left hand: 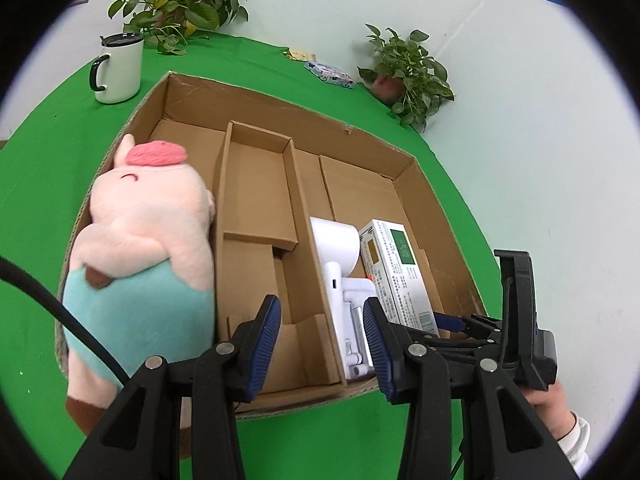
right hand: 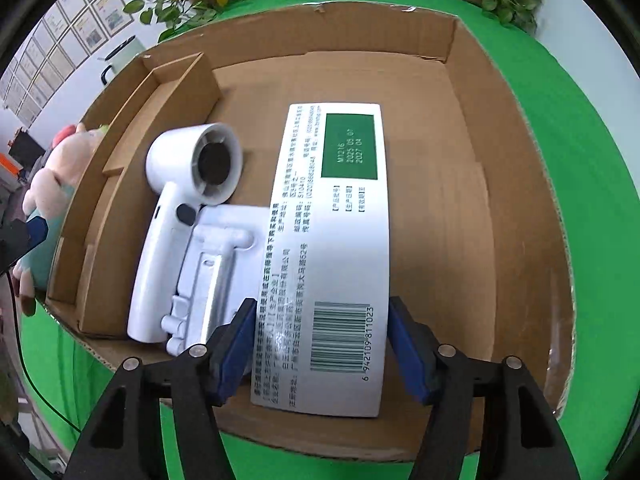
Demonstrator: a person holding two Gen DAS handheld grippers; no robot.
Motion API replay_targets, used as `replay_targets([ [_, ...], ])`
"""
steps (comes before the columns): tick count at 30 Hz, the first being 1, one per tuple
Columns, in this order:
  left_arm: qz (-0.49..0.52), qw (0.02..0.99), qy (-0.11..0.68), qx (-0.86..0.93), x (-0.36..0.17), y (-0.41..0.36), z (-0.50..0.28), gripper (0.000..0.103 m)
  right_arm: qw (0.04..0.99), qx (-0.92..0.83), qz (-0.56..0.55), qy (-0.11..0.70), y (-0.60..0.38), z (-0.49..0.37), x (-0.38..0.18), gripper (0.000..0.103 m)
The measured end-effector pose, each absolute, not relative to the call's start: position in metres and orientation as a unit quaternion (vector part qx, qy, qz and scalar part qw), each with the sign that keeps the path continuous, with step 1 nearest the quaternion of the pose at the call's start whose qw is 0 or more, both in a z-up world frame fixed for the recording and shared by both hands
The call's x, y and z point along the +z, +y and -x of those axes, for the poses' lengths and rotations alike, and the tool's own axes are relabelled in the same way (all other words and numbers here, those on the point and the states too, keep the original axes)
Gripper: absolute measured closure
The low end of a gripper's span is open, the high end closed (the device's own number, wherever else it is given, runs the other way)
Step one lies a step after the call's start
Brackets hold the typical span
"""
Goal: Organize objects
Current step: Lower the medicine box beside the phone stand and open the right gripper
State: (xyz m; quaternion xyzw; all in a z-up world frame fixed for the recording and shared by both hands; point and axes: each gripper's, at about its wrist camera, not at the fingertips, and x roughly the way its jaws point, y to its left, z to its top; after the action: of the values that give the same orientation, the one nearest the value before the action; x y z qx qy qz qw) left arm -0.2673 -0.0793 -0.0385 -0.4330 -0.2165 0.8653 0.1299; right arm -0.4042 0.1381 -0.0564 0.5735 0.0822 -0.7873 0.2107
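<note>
A cardboard box with dividers sits on the green table. In its right compartment lie a white handheld fan and a white medicine carton. In the right wrist view my right gripper is shut on the carton, holding its barcode end beside the fan inside the box. My left gripper is open and empty above the box's near wall. A pink plush pig lies in the left compartment, also seen in the right wrist view.
A white mug with a black lid stands at the back left. Two potted plants and a patterned packet sit along the far table edge. The middle divider compartments hold nothing.
</note>
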Motion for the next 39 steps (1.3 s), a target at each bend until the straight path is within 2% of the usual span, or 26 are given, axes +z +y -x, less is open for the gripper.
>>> replay_targets([
  [2, 0.431, 0.130, -0.216, 0.866, -0.040, -0.083, 0.264, 0.062, 0.215, -0.784, -0.577, 0.077, 0.138, 0.403, -0.056, 0.025],
  [5, 0.428, 0.129, -0.218, 0.868, -0.042, -0.085, 0.260, 0.062, 0.207, -0.808, -0.543, 0.096, 0.137, 0.395, -0.038, 0.021],
  [10, 0.426, 0.129, -0.223, 0.867, -0.047, -0.090, 0.253, 0.062, 0.238, -0.838, -0.482, 0.091, 0.121, 0.385, 0.000, 0.021],
  [13, 0.426, 0.130, -0.224, 0.867, -0.050, -0.091, 0.249, 0.062, 0.250, -0.836, -0.481, 0.084, 0.103, 0.388, 0.002, 0.026],
  [14, 0.427, 0.130, -0.225, 0.866, -0.051, -0.091, 0.248, 0.062, 0.253, -0.831, -0.488, 0.080, 0.098, 0.391, -0.001, 0.033],
  [16, 0.429, 0.130, -0.225, 0.865, -0.054, -0.092, 0.246, 0.062, 0.256, -0.820, -0.506, 0.075, 0.085, 0.396, -0.011, 0.041],
  [20, 0.430, 0.131, -0.225, 0.864, -0.055, -0.094, 0.242, 0.062, 0.255, -0.813, -0.515, 0.091, 0.063, 0.400, -0.029, 0.051],
  [24, 0.430, 0.130, -0.229, 0.864, -0.056, -0.097, 0.241, 0.062, 0.267, -0.806, -0.520, 0.097, 0.049, 0.400, -0.044, 0.053],
  [28, 0.430, 0.129, -0.227, 0.864, -0.055, -0.097, 0.239, 0.062, 0.279, -0.805, -0.506, 0.133, 0.039, 0.393, -0.049, 0.061],
  [39, 0.430, 0.123, -0.221, 0.867, -0.052, -0.092, 0.238, 0.062, 0.275, -0.805, -0.506, 0.138, 0.046, 0.388, -0.046, 0.061],
])
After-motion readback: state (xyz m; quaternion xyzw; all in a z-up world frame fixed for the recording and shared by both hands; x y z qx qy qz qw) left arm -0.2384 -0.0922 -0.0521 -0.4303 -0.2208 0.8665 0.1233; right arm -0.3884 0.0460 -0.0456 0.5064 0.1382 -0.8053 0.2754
